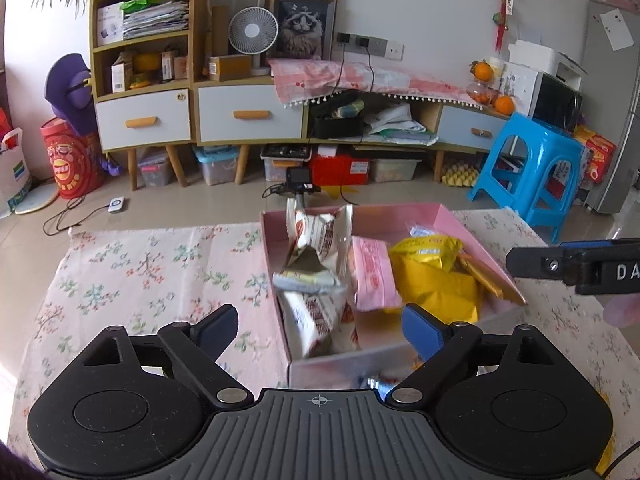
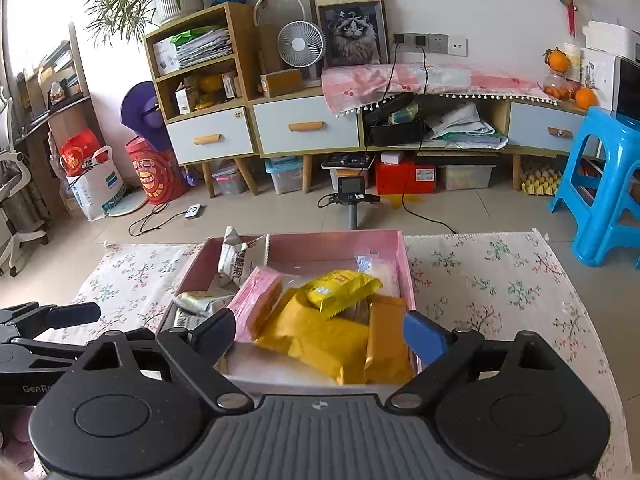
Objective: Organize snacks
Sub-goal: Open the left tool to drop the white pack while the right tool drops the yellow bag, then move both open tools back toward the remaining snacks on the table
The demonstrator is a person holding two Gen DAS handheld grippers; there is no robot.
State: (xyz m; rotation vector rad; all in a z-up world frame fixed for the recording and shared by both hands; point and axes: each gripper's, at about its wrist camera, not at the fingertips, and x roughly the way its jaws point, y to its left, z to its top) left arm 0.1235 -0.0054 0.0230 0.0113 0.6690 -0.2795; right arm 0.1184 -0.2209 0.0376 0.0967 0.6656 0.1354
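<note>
Pink box holds snacks; left gripper open; right gripper open

The snack bags are shiny plastic. The pink box looks like smooth card. A soft flowery cloth covers the tabletop.

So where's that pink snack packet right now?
The pink packet lies inside the pink box, near its middle, between the white wrappers on the left and the yellow bags on the right.
</note>
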